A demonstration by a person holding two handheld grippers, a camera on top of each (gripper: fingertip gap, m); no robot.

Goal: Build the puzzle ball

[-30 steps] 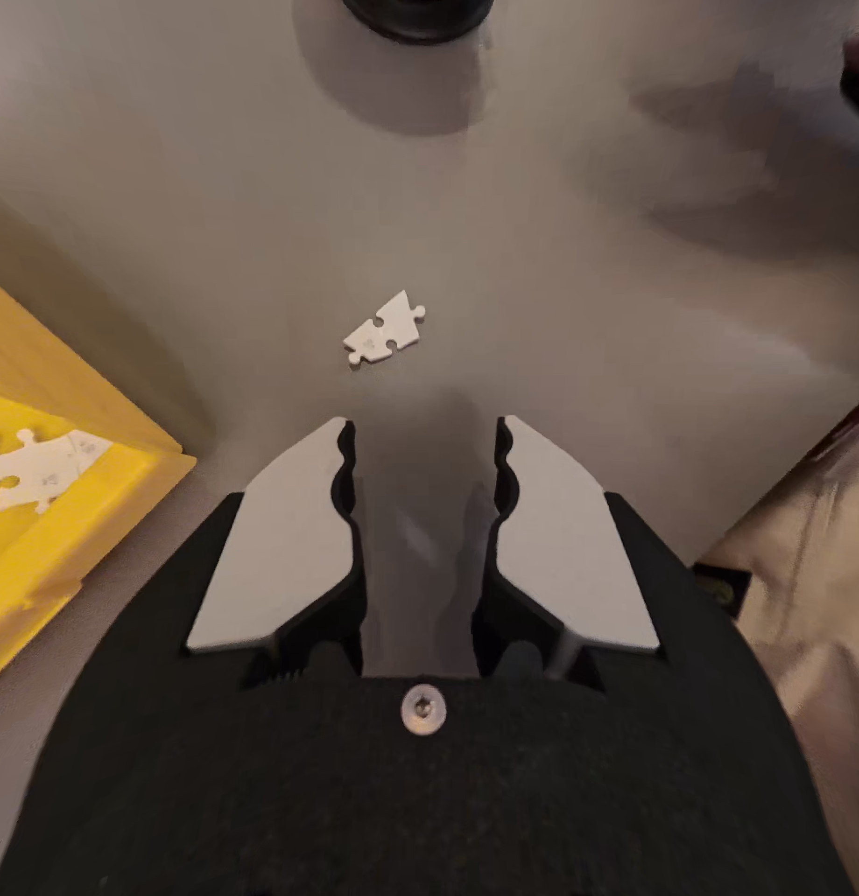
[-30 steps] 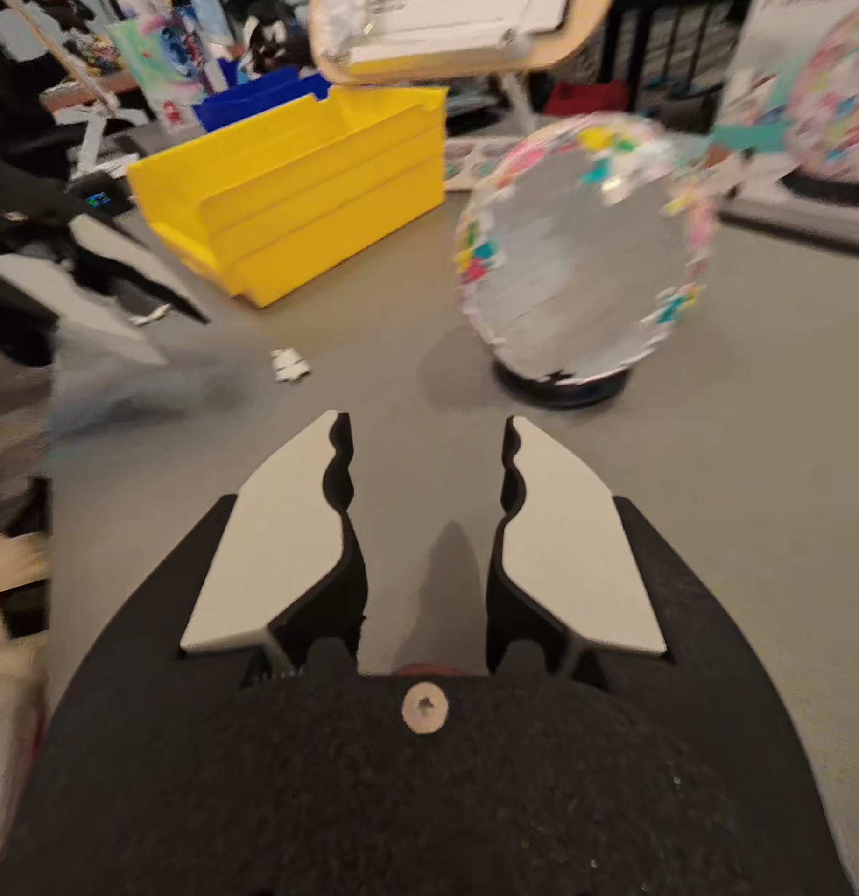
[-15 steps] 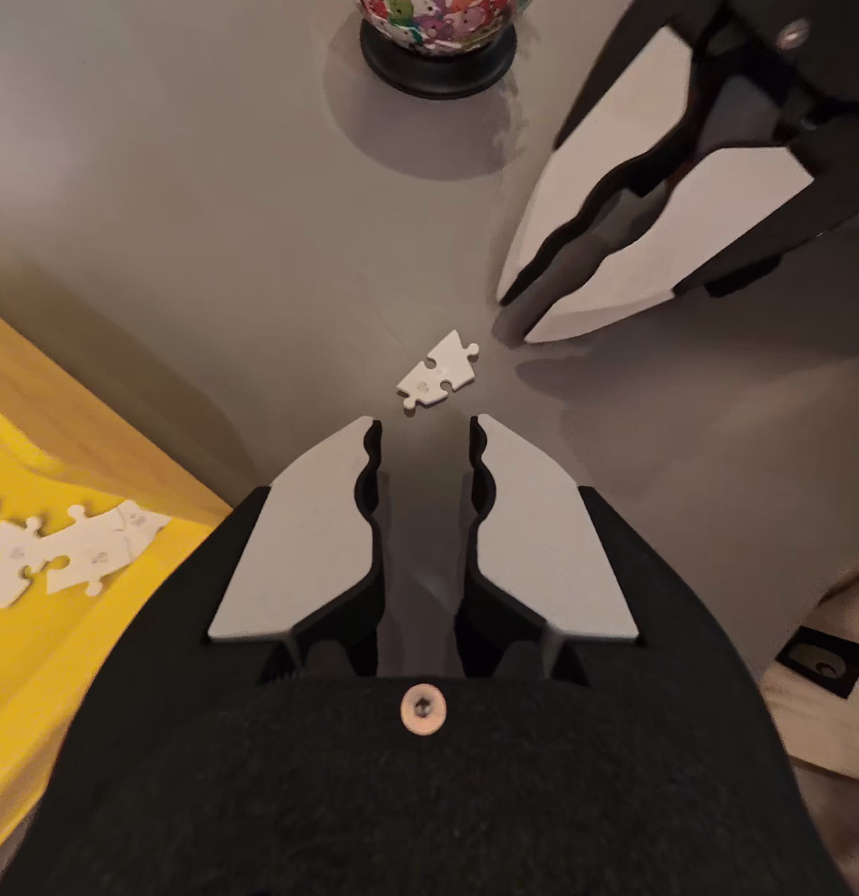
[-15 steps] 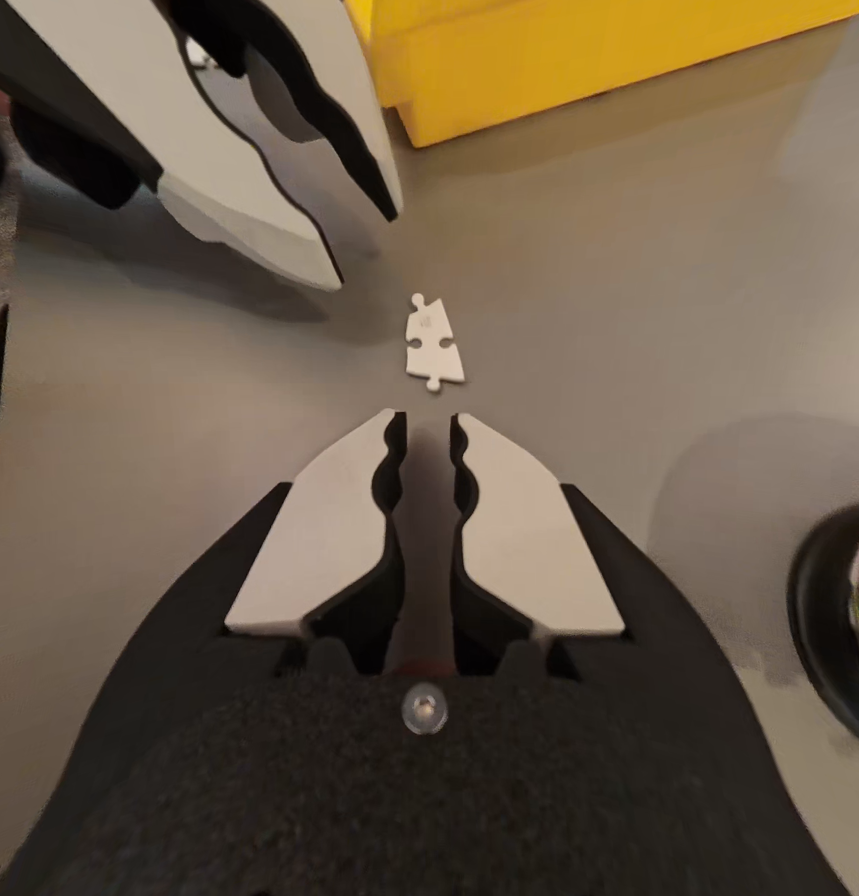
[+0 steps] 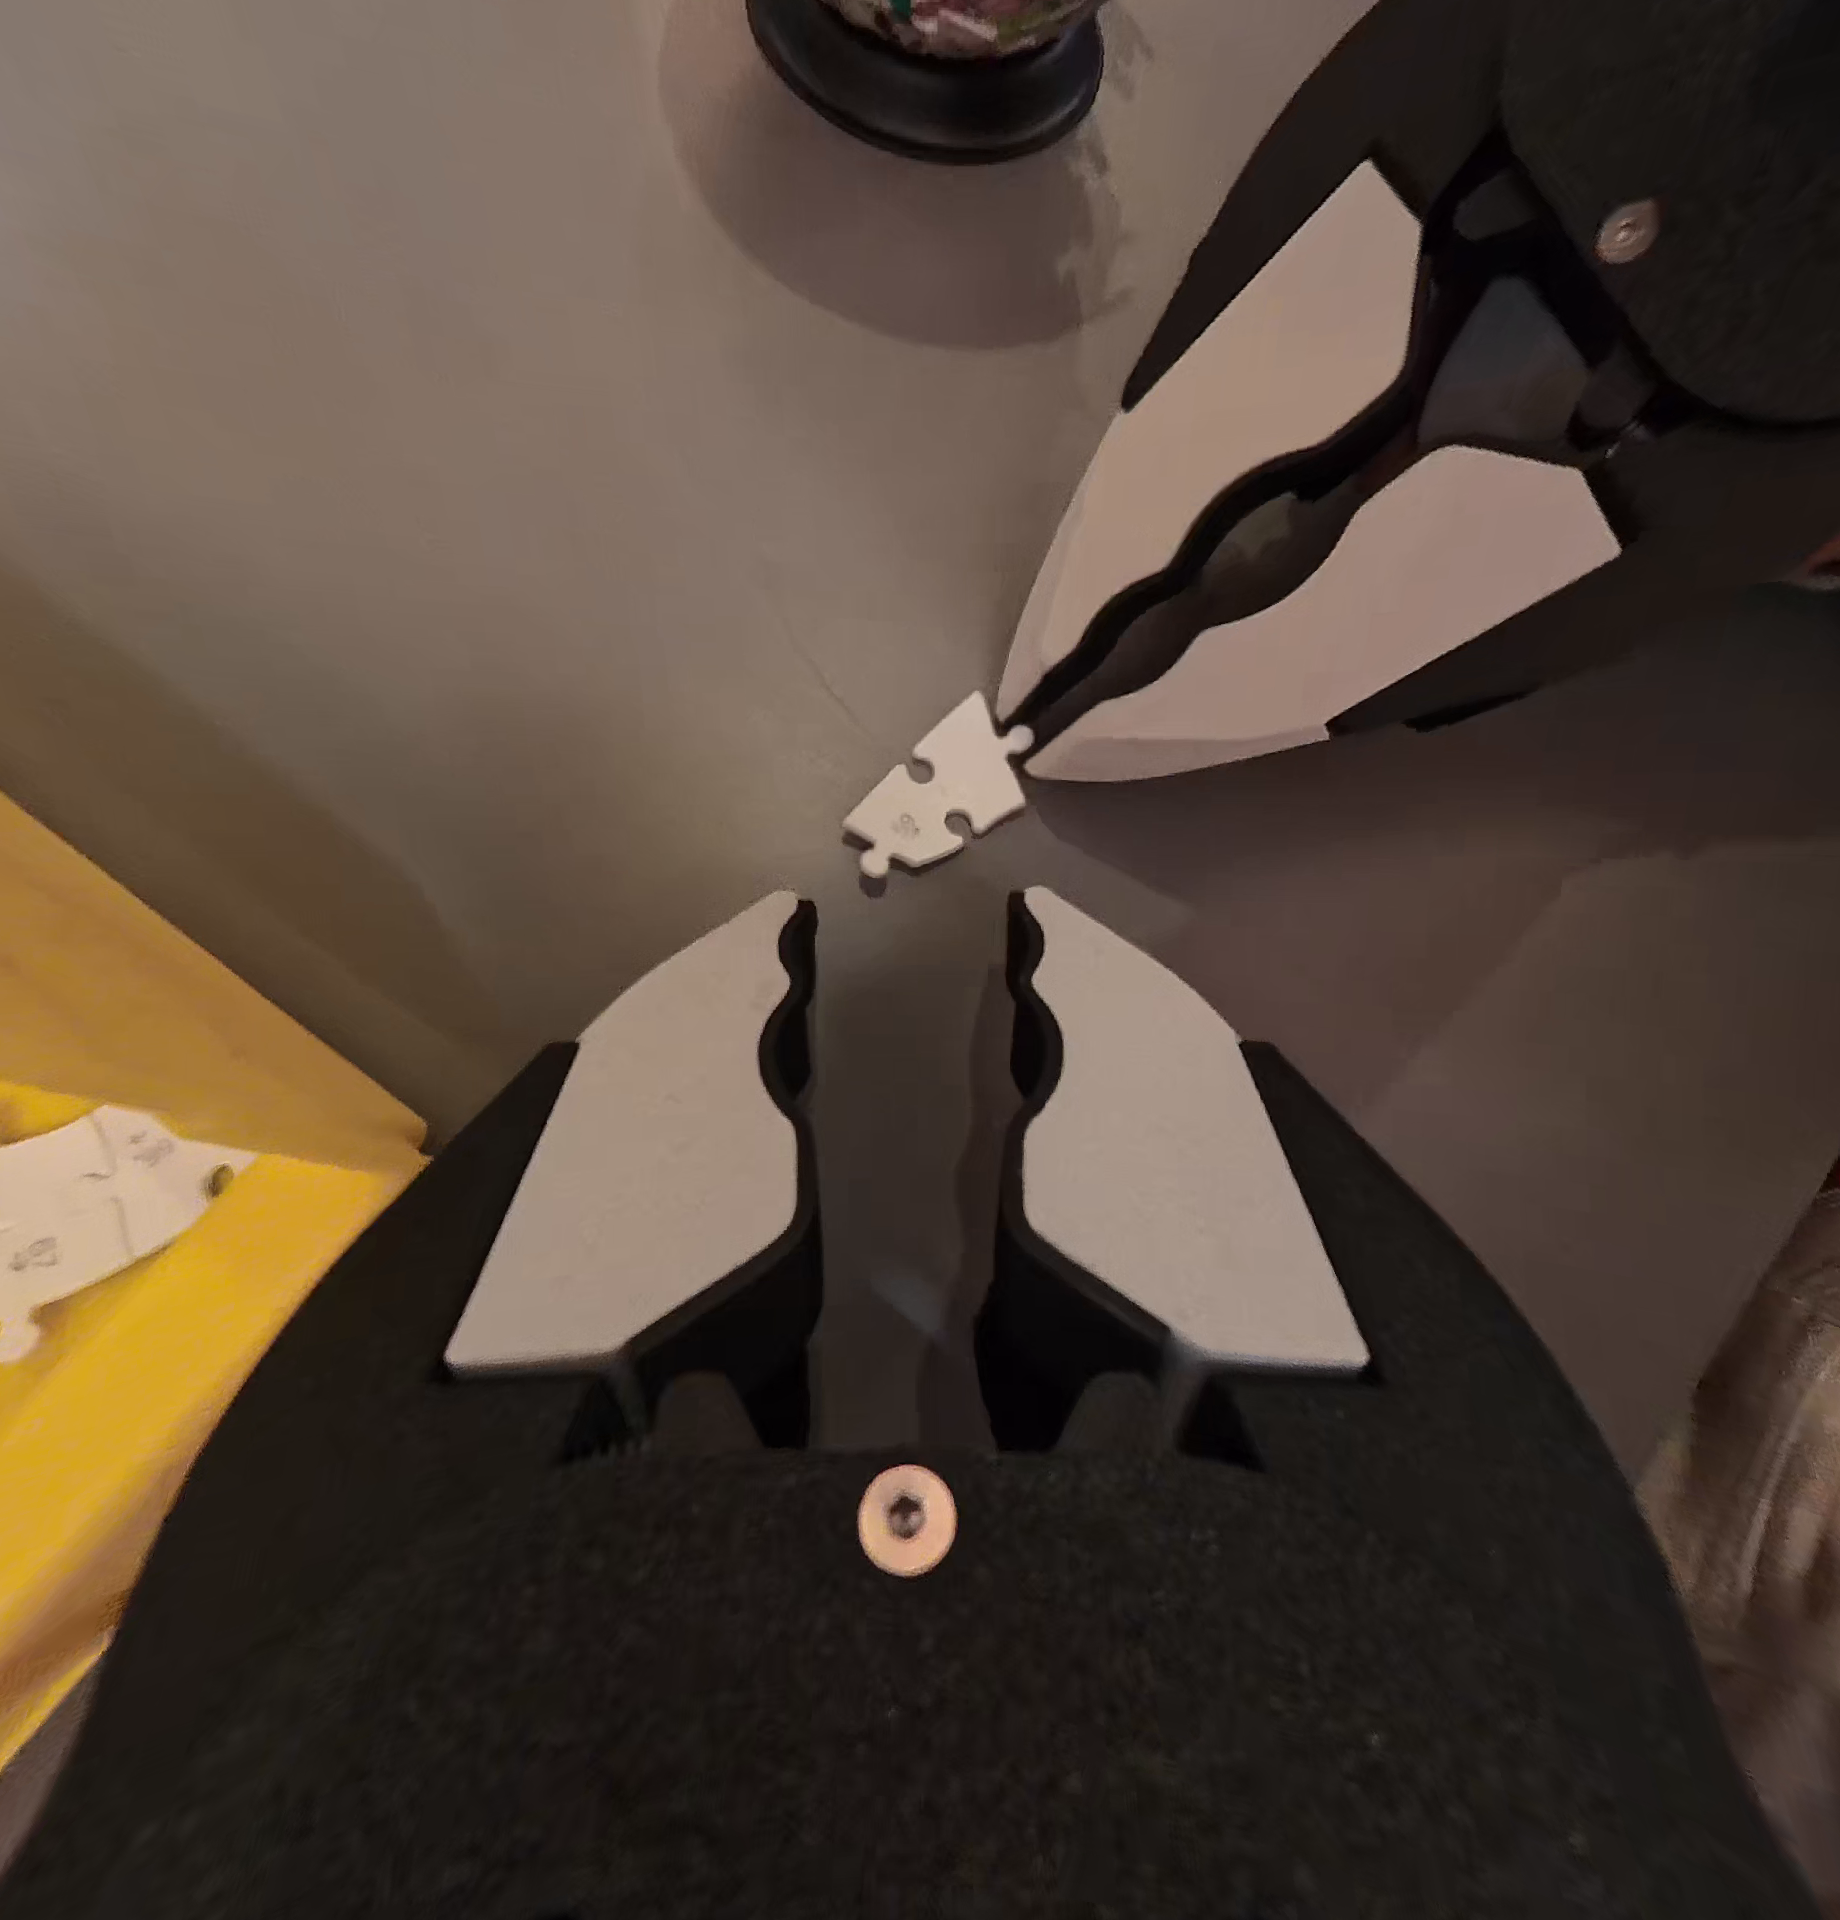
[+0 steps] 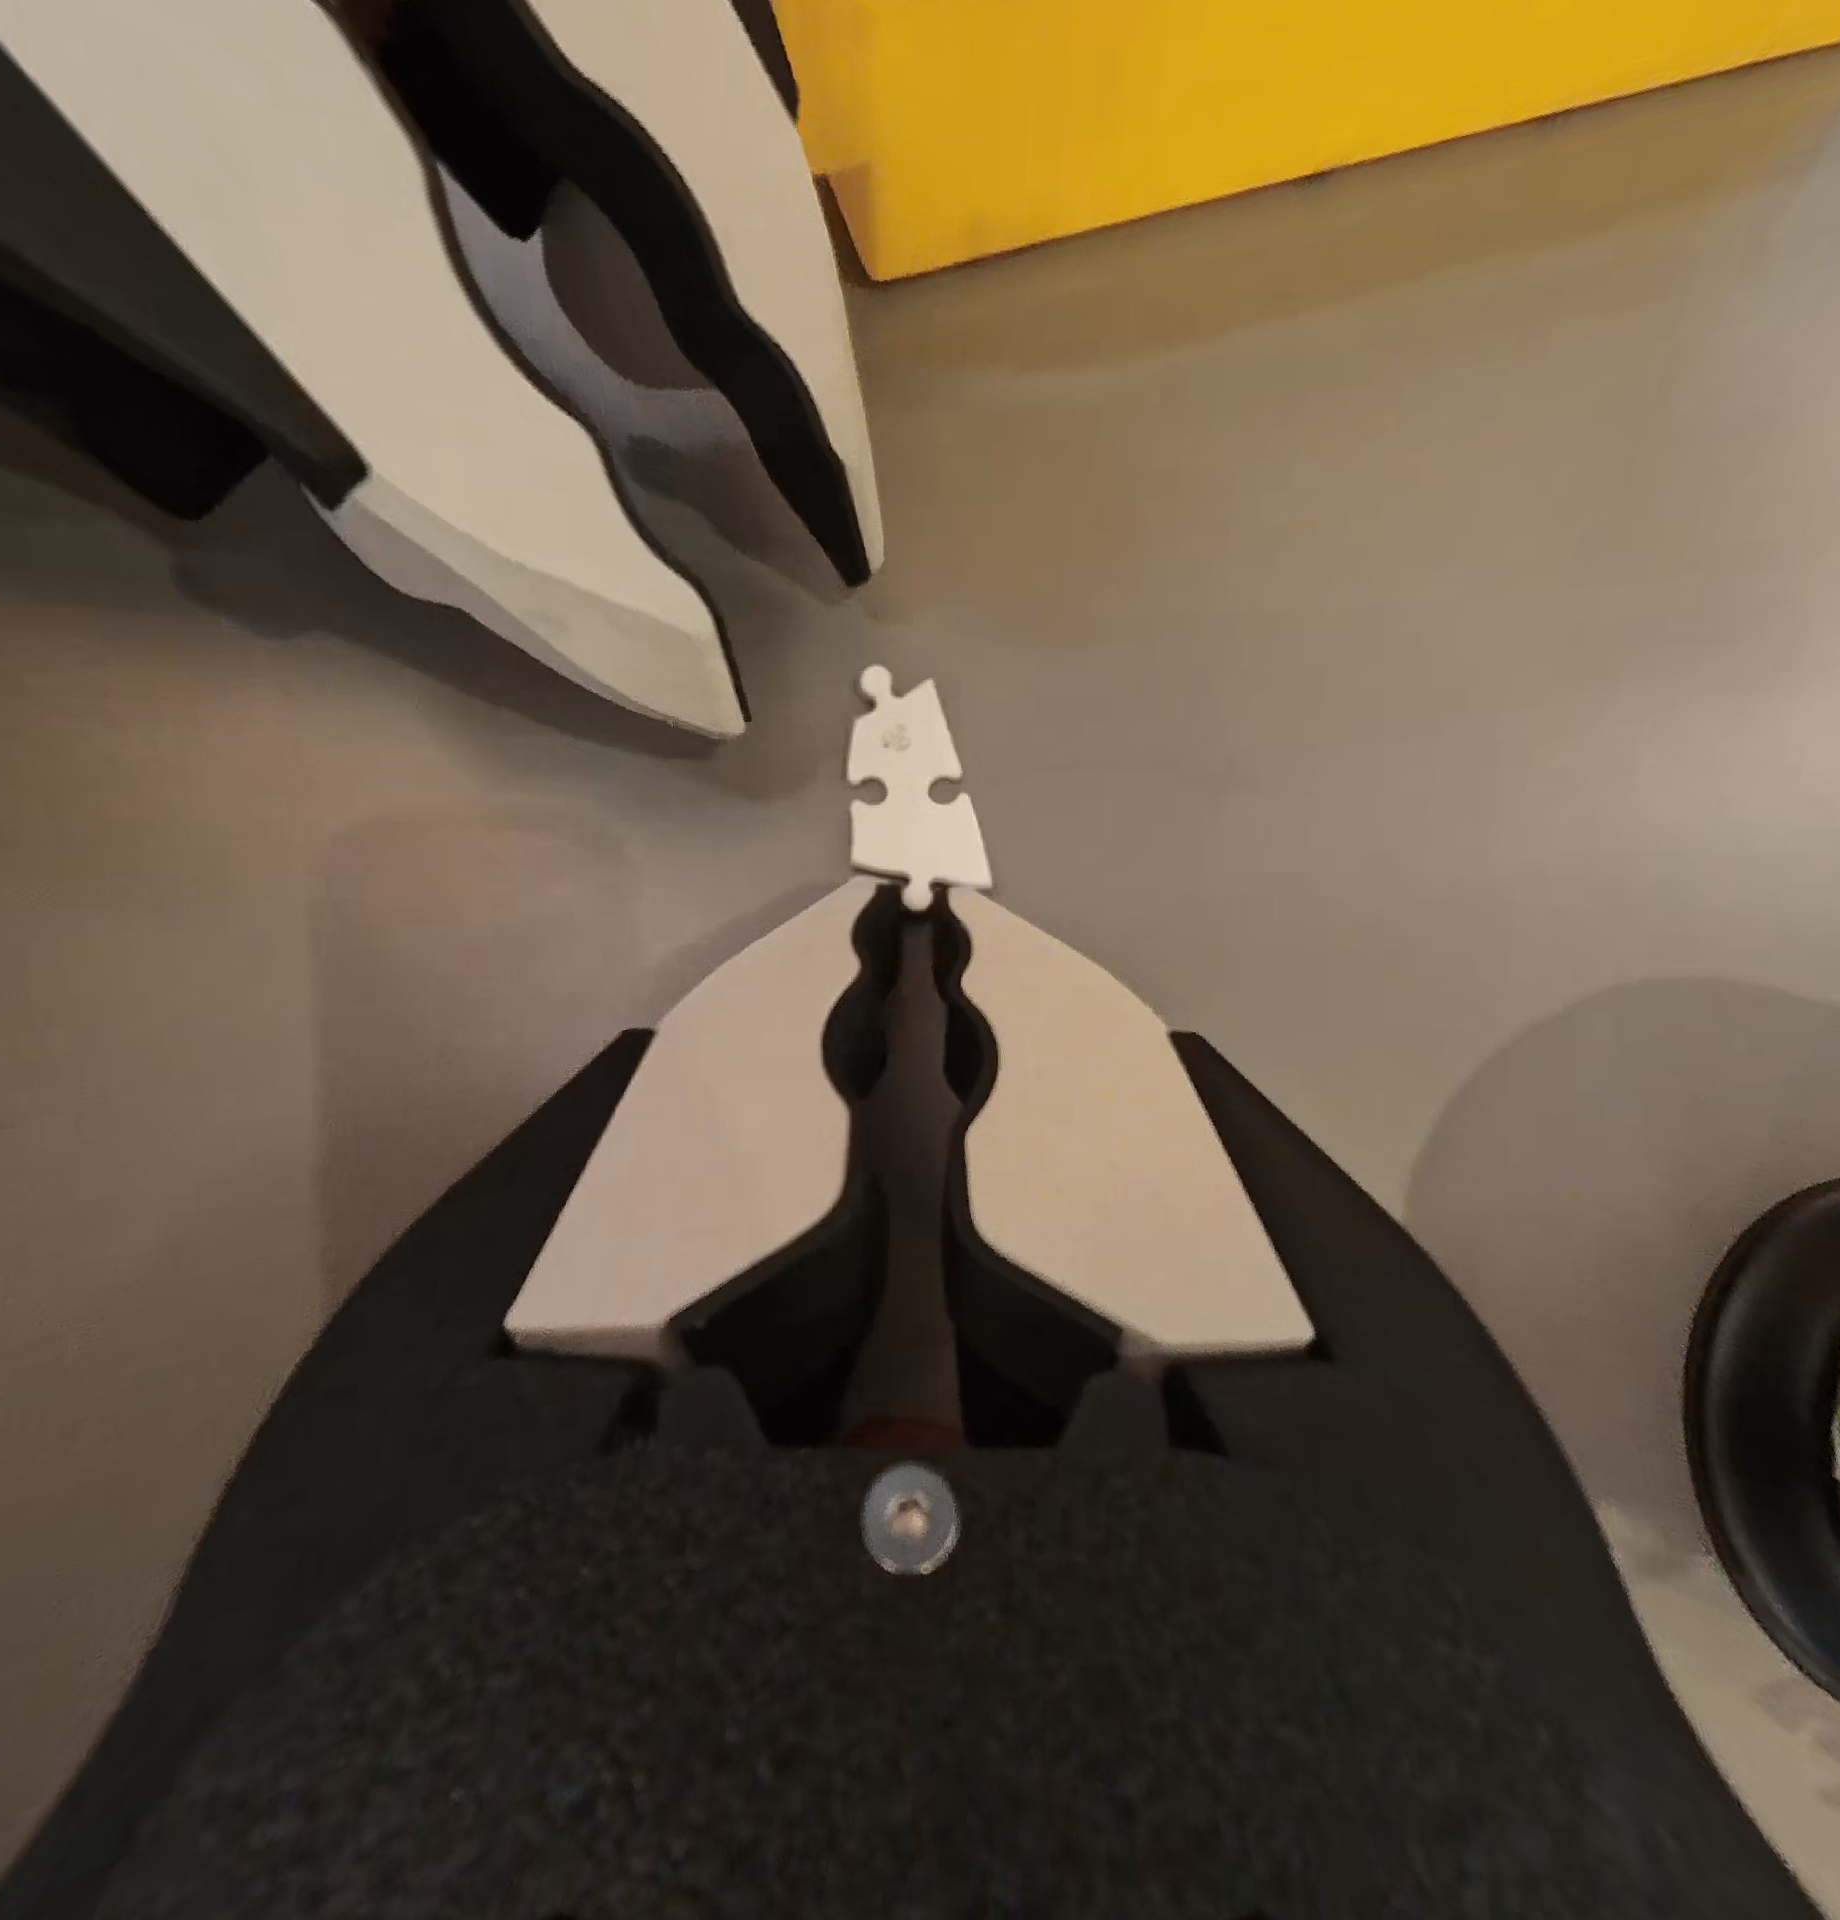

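Joined pair of white puzzle pieces flat, blank side up, on grey desk, between both tongs. Right tongs pressed together, tips pinching small tab at pair's near edge. Left tongs spread, tips just short of pair, not touching. Yellow bin at left holds more white pieces. Puzzle ball's black stand farther back on desk.
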